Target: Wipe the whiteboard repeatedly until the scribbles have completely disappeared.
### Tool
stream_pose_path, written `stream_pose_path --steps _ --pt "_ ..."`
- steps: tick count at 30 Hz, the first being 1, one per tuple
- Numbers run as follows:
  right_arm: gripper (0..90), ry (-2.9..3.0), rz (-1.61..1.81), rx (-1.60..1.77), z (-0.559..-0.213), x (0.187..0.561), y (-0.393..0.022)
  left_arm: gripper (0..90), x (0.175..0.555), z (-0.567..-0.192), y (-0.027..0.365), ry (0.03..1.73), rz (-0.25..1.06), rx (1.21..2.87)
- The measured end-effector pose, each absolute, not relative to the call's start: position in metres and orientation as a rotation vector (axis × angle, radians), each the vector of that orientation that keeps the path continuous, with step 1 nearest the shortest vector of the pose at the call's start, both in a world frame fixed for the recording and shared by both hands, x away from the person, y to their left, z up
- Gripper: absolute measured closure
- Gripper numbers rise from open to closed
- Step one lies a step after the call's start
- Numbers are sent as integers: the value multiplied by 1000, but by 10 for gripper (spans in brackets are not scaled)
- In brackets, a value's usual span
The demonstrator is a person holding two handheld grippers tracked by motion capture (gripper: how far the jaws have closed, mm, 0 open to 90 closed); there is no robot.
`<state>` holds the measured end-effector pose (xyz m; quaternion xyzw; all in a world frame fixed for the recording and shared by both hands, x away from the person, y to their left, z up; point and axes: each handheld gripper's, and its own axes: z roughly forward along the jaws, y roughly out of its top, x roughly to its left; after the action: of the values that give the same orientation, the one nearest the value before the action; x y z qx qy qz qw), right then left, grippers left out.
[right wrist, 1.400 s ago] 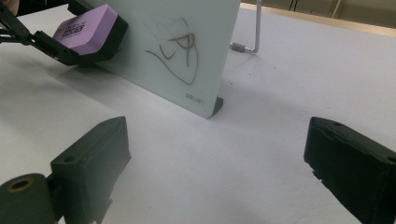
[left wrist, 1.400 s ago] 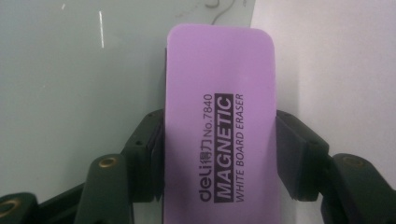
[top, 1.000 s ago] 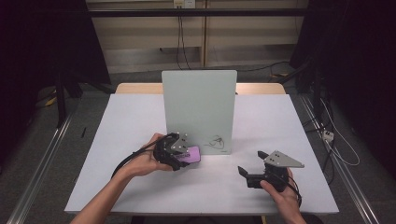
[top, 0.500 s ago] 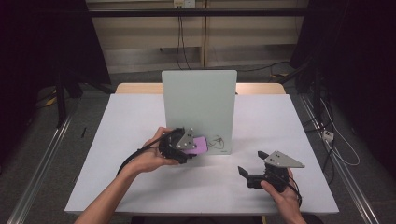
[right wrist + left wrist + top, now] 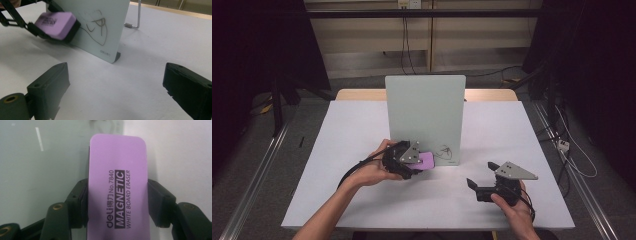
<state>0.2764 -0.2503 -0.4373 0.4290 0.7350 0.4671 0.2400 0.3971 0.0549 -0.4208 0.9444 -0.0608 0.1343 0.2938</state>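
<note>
left gripper (image 5: pixel 412 159) moved nearer whiteboard (image 5: pixel 424 110) | grasping one eraser (image 5: pixel 117 190) | right gripper (image 5: pixel 482 182) fingers released

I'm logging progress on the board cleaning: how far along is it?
Done: the left gripper has the purple eraser clamped and brought up to the whiteboard. In hand: the eraser sits beside the drawing. Left: the marker lines look fully intact. The right gripper rests open on the table.

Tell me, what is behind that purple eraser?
The eraser, held in the left gripper, has the upright whiteboard behind it, with a pen scribble just beside it. Whether more ink lies under the eraser is hidden.
</note>
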Motion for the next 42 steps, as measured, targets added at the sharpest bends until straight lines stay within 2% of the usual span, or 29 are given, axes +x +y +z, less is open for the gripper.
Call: stream_pose_path --steps 5,9,11,16,18,26,29,32,37,42 --pt "66 2011 1284 1174 -437 274 -251 411 399 -421 67 -173 307 2610" --pt "66 2008 1282 1176 -437 275 -252 411 401 -422 73 -137 282 2603" --pt "67 2011 1282 1178 -437 275 -251 411 398 -419 69 -169 345 2598" --pt "67 2012 1279 1179 -437 275 -251 411 395 -405 62 -110 487 2484" --pt "67 2008 1280 1178 -437 275 -251 411 397 -404 65 -83 468 2470" --pt "67 2012 1280 1176 -437 275 -251 411 392 -423 58 -202 402 2594" --pt "67 2011 1280 1178 -437 275 -251 410 391 -425 53 -206 399 2593" --pt "67 2010 1281 1178 -437 275 -251 411 394 -423 53 -188 378 2564" --pt "67 2011 1282 1177 -437 275 -251 411 401 -397 56 -87 447 2419" --pt "67 2012 1283 1177 -437 275 -251 411 408 -378 61 -48 489 2357"
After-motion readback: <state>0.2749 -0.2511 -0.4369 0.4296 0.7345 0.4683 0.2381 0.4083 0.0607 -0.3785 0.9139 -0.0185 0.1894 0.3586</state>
